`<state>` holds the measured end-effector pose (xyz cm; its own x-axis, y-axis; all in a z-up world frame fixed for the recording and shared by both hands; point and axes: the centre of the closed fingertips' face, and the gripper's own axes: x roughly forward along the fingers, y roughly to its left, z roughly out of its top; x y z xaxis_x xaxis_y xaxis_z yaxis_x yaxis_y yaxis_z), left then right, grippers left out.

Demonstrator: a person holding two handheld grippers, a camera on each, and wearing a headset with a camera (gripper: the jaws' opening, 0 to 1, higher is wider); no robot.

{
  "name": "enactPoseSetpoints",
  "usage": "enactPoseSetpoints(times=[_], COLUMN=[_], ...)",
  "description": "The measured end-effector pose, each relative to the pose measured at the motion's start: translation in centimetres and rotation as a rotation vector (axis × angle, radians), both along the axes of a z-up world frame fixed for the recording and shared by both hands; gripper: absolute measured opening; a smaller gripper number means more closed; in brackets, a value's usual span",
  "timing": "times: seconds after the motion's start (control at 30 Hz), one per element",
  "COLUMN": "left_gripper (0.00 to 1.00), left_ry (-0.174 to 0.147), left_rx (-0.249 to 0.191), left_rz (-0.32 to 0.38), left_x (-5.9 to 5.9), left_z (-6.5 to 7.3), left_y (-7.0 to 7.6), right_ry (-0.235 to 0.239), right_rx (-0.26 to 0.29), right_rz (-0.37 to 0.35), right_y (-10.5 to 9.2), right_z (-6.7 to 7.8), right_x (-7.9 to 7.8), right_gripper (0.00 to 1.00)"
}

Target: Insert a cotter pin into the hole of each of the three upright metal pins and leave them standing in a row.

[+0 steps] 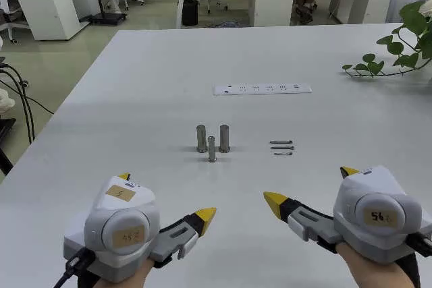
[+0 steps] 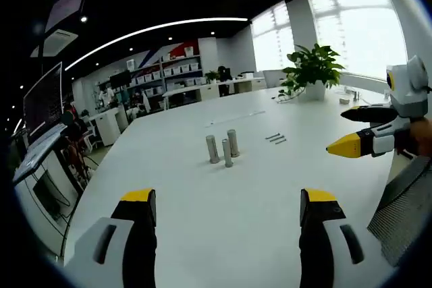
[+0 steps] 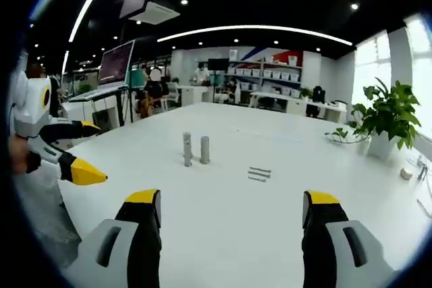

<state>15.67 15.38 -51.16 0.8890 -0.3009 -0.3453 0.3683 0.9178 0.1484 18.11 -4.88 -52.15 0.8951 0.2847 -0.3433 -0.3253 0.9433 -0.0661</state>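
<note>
Start of task, by my reading: no cotter pin lifted yet. Left claw (image 1: 165,197) is spread wide and empty, low at the near edge of the bench (image 1: 135,99); right claw (image 1: 311,185) is likewise wide apart and holds nothing, its yellow tips angled in toward the left one. The three metal pins (image 1: 211,141) stand upright mid-bench in a tight cluster, two behind and one in front between them, so more a triangle than a row. The three cotter pins (image 1: 281,148) lie flat, side by side, to the right of the cluster and apart from it. The cross-holes in the metal pins are too small to make out, so I cannot tell which way they face. Next move, as I judge it: one claw reaches for the nearest cotter pin and pinches the thin wire cleanly off the flat surface, while the other steadies a metal pin against tipping; the cluster is tight, so a neighbour could be knocked. Writing: a tan sticker on the right claw's housing looks like "56"; the left claw's stickers are too blurred to read. A white power strip (image 1: 262,89) lies farther back, with no legible marking. A leafy plant (image 1: 405,38) sits at far right.
</note>
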Motion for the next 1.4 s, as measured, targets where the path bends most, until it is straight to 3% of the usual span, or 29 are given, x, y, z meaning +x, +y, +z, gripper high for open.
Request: enactPoseSetpoints(times=[0.33,0.47,1.4], left_gripper=[0.84,0.84,0.84], left_ry=[0.008,0.011,0.024], left_rx=[-0.013,-0.015,-0.013], left_rz=[0.004,0.007,0.020], left_x=[0.0,0.0,0.1], left_z=[-0.1,-0.1,-0.2], left_y=[0.1,0.1,0.5], right_ry=[0.021,-0.001,-0.022], right_rx=[-0.015,-0.010,0.005], right_rz=[0.021,0.028,0.038], right_y=[0.3,0.5,0.8], right_z=[-0.4,0.1,0.7], right_x=[-0.2,-0.1,-0.1], right_gripper=[0.82,0.82,0.82])
